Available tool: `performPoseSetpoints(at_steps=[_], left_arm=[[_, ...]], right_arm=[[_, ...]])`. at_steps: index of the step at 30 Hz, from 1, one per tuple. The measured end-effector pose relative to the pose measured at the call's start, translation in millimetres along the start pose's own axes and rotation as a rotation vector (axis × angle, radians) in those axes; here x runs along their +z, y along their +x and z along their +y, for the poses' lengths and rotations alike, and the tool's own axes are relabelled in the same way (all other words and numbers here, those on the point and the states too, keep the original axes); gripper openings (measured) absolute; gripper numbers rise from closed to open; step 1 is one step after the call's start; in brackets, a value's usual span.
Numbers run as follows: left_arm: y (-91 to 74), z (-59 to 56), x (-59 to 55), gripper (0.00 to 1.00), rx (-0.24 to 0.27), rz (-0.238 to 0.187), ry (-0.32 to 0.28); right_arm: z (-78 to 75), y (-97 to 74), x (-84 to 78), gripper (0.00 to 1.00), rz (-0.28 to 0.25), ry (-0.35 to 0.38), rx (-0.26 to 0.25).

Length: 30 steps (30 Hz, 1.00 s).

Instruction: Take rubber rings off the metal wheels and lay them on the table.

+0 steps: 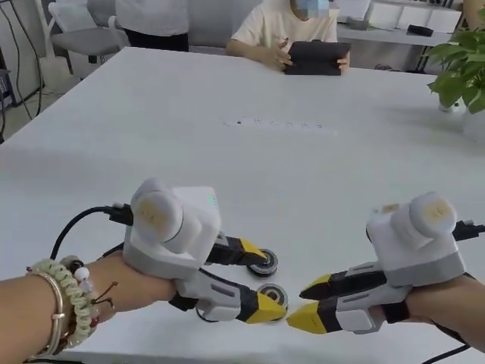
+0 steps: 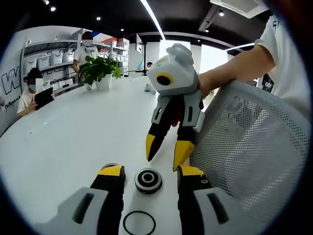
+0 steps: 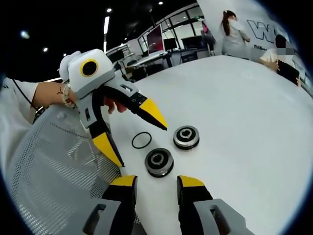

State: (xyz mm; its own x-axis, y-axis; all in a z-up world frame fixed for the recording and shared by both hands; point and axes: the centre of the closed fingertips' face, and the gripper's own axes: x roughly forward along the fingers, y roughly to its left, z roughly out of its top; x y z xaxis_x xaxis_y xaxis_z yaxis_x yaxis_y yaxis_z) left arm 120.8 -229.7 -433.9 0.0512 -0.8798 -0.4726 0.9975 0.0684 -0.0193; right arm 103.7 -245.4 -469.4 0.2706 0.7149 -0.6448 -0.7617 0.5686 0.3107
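Facing you, the broad white tabletop [image 1: 227, 136] runs to a seated person [image 1: 282, 29] and a green potted plant [image 1: 458, 72]. Your left gripper [image 2: 150, 171], jaws apart and empty, brackets one round metal wheel [image 2: 148, 180]; a thin black rubber ring [image 2: 123, 223] lies flat on the table between them. Your right gripper [image 3: 157, 181], likewise parted and empty, faces that wheel; a second metal wheel [image 3: 186, 137] sits beside it.

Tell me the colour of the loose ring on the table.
Black; the ring shows best in the right gripper view.
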Motion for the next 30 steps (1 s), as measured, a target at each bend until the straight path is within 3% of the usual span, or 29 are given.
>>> performPoseSetpoints(at_steps=[7, 18, 30], left_arm=[[-0.6, 3.5, 0.4, 0.36, 0.007, -0.014, -0.024], [0.9, 2.3, -2.6, 0.32, 0.0, -0.005, -0.017], [3.8, -3.3, -4.5, 0.28, -0.02, 0.009, 0.002]], right_arm=[[2.1, 0.4, 5.8, 0.3, -0.027, -0.008, 0.007], [1.8, 1.0, 6.4, 0.29, -0.029, -0.011, 0.008], [2.6, 3.5, -1.7, 0.28, 0.016, -0.034, 0.01]])
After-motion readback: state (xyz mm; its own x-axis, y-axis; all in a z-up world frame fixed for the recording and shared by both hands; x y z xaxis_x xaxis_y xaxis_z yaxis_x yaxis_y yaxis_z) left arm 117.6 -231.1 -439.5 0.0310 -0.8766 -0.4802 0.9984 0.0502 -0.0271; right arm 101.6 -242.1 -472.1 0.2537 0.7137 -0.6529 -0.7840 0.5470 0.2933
